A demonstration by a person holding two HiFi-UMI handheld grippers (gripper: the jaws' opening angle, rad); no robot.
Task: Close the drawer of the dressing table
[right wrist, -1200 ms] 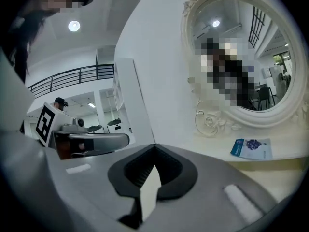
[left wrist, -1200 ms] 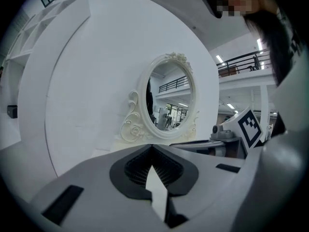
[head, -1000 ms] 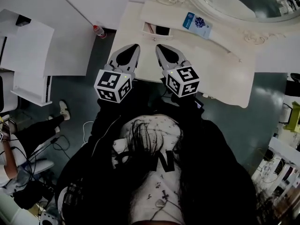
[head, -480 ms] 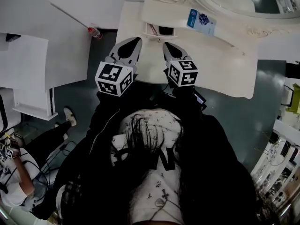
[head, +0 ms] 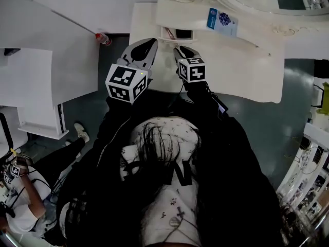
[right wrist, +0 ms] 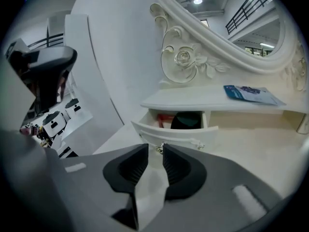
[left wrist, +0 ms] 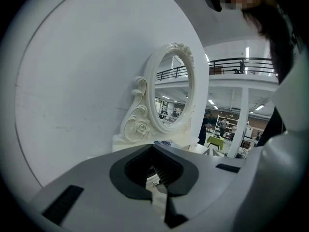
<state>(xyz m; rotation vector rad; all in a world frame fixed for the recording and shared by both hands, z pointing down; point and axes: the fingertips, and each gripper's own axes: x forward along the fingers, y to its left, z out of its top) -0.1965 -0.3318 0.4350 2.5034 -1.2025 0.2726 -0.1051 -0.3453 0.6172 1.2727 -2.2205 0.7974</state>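
So the drawer (right wrist: 176, 133) is hanging open under the little raised shelf of the dressing table (head: 247, 71), with something dark and something red inside. The right gripper (right wrist: 155, 151) is lined up dead on the drawer front, fingers a little spread, and the small knob (right wrist: 159, 149) shows right in the gap at their tips. I can't tell if they touch it. The left gripper (left wrist: 152, 148) hangs beside it, pointed up at the mirror (left wrist: 174, 88), fingers pressed together on nothing. Looks to me like the approach step. Next move is probably a straight push on the front, kept square so the drawer doesn't jam.
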